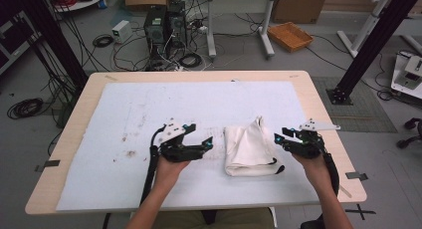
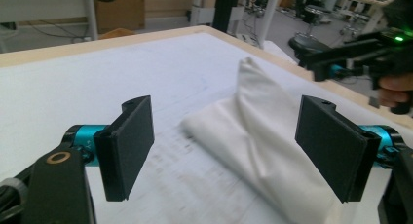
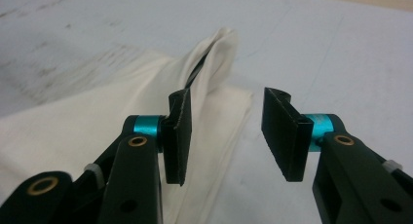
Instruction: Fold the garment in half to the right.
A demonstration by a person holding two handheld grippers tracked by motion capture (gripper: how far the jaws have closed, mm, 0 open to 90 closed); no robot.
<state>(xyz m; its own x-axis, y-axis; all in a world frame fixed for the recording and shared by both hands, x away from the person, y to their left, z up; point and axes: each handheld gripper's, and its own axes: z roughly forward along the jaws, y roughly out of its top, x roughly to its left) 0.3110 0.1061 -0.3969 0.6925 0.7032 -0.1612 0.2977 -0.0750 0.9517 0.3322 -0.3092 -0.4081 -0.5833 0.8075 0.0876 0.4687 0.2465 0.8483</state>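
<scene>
A folded cream cloth [image 1: 251,149] lies on the white mat in the middle of the table, one corner peaked upward. My left gripper [image 1: 206,143] sits just left of it, jaws open and pointing toward it. In the left gripper view the cloth [image 2: 253,136] lies ahead, between and beyond the wide pads of the left gripper [image 2: 226,112], and nothing is pinched. My right gripper [image 1: 279,138] is at the cloth's right edge, also open. In the right gripper view the cloth [image 3: 97,126] spreads under and left of the right gripper [image 3: 228,95], whose pads stand apart.
The white mat [image 1: 149,114] covers most of the wooden table [image 1: 69,134] and has brown stains [image 1: 130,152] at the left. On the floor beyond the far edge are computer towers [image 1: 164,25], loose cables and a wicker basket [image 1: 290,36].
</scene>
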